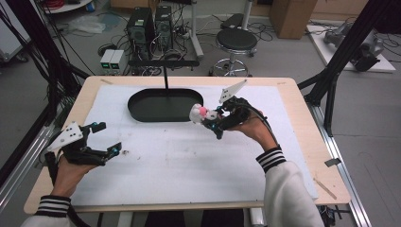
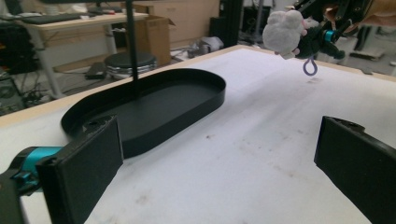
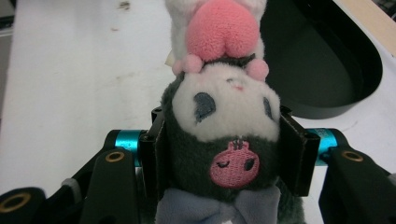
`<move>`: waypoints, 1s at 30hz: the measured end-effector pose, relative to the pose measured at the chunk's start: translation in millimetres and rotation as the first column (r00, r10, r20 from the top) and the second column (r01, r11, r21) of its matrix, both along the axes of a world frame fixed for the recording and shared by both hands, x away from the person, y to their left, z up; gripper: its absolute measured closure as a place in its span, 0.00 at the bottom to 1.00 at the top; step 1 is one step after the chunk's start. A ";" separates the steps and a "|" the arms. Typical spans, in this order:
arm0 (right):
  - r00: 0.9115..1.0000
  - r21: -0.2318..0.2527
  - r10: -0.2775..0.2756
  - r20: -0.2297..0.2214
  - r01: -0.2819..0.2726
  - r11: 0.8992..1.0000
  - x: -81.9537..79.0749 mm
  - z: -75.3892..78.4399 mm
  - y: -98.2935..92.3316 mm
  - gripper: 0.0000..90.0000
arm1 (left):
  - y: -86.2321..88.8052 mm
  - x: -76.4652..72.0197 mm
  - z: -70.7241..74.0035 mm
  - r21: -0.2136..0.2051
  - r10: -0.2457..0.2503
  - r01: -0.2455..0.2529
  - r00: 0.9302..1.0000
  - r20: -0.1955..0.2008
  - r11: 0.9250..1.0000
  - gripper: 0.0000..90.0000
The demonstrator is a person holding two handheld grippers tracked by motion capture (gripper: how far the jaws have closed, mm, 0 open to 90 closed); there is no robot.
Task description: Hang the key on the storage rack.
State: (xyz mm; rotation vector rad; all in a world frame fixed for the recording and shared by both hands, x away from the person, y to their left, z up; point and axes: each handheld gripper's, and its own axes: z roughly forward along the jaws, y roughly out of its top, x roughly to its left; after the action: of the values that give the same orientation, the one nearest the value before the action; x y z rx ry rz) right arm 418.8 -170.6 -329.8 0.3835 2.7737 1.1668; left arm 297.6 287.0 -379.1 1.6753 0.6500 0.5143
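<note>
- The left gripper (image 1: 97, 142) is held low at the near left, jaws wide apart and empty;
- the black tray (image 1: 142, 111) lies at the far centre;
- the plush toy (image 1: 201, 113) is clamped in the right gripper (image 1: 215, 118), carried just beside the tray's right end; the tray lies leftward.

Grey floor (image 1: 283, 56), cables strewn. Two computer towers (image 1: 150, 26) beyond table. Black round stool (image 1: 236, 41) on chrome base. Cardboard box (image 1: 292, 16) at rear. Black frame struts (image 1: 347, 45) at right.
</note>
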 end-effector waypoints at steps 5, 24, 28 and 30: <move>0.999 0.009 0.040 0.020 -0.041 0.999 -11.0 6.8 0.0 0.50 | -20.4 11.6 25.8 0.063 -0.117 0.116 0.993 0.019 0.991 0.02; 0.986 0.017 0.163 0.047 -0.164 0.986 -36.8 12.4 14.9 0.50 | -100.1 49.2 66.2 0.204 -0.366 0.375 0.927 -0.081 0.904 0.02; 0.983 0.021 0.176 0.051 -0.177 0.984 -39.8 12.4 17.3 0.50 | -115.9 52.5 69.0 0.248 -0.398 0.411 0.912 -0.105 0.877 0.02; 0.982 0.021 0.182 0.046 -0.183 0.983 -41.5 11.9 19.0 0.50 | -122.7 53.5 70.0 0.253 -0.411 0.427 0.904 -0.116 0.868 0.02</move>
State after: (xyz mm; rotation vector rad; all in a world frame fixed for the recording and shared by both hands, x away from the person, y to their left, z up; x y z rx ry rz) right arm 377.3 -151.6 -317.9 0.1049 2.8063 1.2331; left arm 351.1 164.3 -309.1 2.0317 0.2423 0.2461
